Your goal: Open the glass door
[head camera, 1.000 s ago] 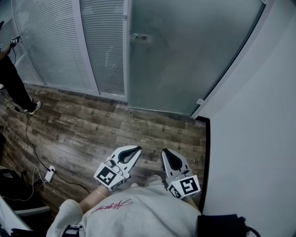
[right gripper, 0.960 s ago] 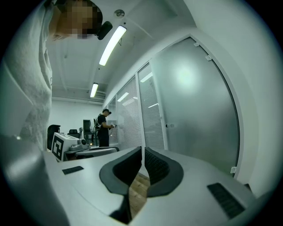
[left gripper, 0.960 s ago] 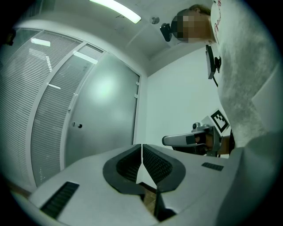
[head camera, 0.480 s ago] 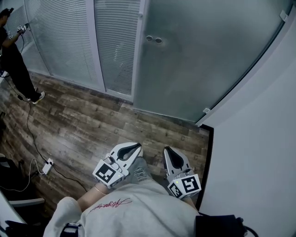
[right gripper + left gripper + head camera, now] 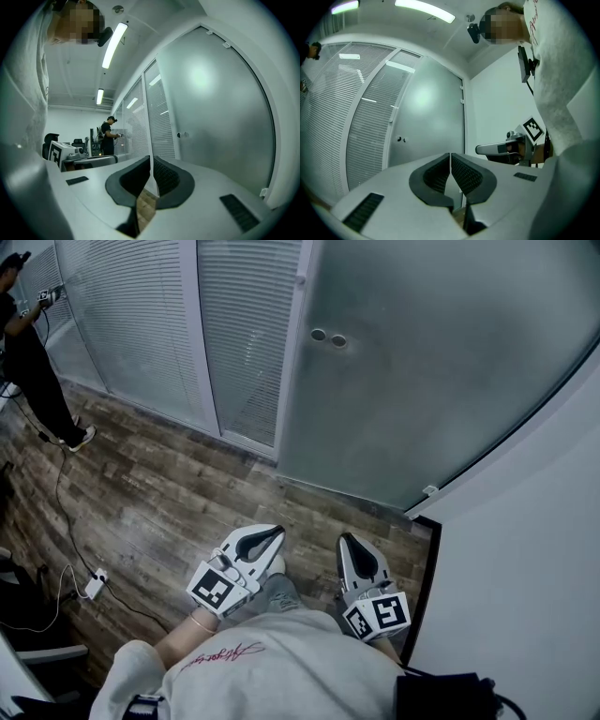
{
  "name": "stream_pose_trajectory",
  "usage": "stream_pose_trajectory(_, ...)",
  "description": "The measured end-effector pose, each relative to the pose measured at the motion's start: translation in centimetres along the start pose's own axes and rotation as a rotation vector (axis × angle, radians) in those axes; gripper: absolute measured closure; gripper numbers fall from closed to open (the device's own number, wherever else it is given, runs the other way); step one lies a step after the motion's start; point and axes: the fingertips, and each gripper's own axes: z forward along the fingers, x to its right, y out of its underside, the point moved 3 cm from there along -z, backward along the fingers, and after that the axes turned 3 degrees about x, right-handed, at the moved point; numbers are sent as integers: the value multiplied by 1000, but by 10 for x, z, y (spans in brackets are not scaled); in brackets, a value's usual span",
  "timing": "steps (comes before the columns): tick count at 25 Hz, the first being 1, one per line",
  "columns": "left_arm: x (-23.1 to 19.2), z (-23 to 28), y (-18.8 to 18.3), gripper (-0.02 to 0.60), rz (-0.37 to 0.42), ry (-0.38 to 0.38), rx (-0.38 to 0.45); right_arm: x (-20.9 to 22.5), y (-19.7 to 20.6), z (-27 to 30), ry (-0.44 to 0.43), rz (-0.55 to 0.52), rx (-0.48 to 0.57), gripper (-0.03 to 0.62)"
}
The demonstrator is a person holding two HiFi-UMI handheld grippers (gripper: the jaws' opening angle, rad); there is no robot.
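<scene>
The frosted glass door (image 5: 441, 362) stands shut ahead, with a small round double knob (image 5: 328, 337) near its left edge; the same knob (image 5: 401, 139) (image 5: 182, 135) shows in both gripper views. My left gripper (image 5: 275, 535) and right gripper (image 5: 345, 540) are held low in front of my body, well short of the door, over the wooden floor. Both are shut with nothing between their jaws. The left gripper (image 5: 450, 154) and right gripper (image 5: 151, 158) each point roughly level at the door.
Left of the door are glass panels with blinds (image 5: 141, 324). A white wall (image 5: 534, 559) runs along the right. A person (image 5: 28, 352) stands at the far left. A cable and power strip (image 5: 94, 585) lie on the floor at the left.
The door and knob have drawn closer and shifted right and down in the head view. Both grippers have moved forward toward the door, staying shut.
</scene>
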Motion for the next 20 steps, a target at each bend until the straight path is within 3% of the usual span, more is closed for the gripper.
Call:
stream_pose_trajectory(9,-73,54,-23,557,33,-58,63,60,-25,97,2,-59,26,560)
stream_pose_trajectory(14,-106,72,-25,557,29,-73,69,94,-33,151,66,-60,37,560)
stream_pose_trajectory(20,-148,86,-16,557,26,-131,36,126,-35,223,66,-90,30,559)
